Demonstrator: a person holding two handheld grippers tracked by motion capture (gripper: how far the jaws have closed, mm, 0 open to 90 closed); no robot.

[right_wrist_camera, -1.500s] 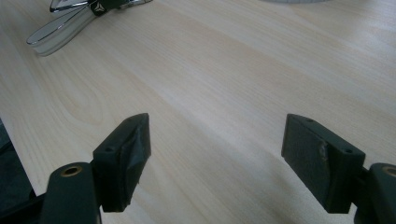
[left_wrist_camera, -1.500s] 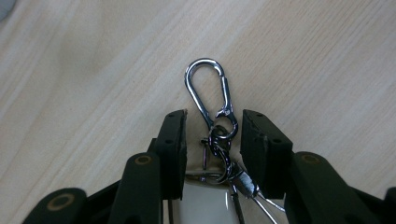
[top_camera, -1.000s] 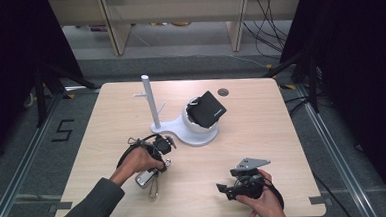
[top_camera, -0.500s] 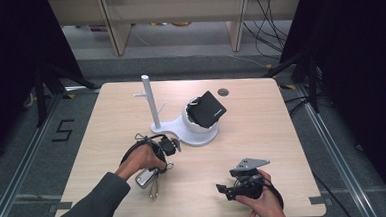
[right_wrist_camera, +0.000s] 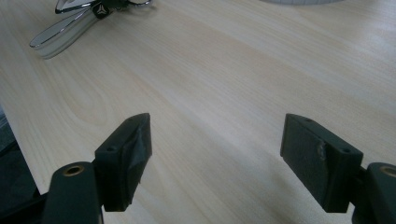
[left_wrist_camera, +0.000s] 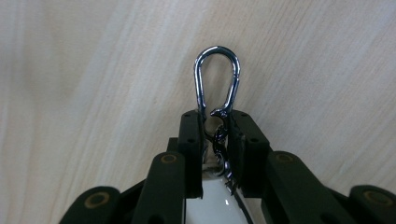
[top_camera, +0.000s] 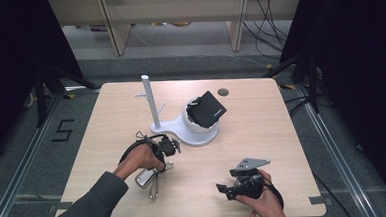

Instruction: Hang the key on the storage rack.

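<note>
Left gripper point(left_wrist_camera: 215, 140): its jaws have just been closing, and they now press on both sides of the lower end of the carabiner point(left_wrist_camera: 217, 84), with the short chain between them.
Carabiner: its silver loop sticks out past the fingertips point(left_wrist_camera: 191, 135) and lies flat on the desk point(left_wrist_camera: 84, 93).
Left hand point(top_camera: 142, 158): sits slightly nearer the desk's front edge than a second ago.

so it's a shiny chrome carabiner clip point(left_wrist_camera: 217, 77) with a short chain and a silvery tag on it, lying flat on the light wood tabletop, loop end poking out past the left tongs' tips, chain squeezed between them.
</note>
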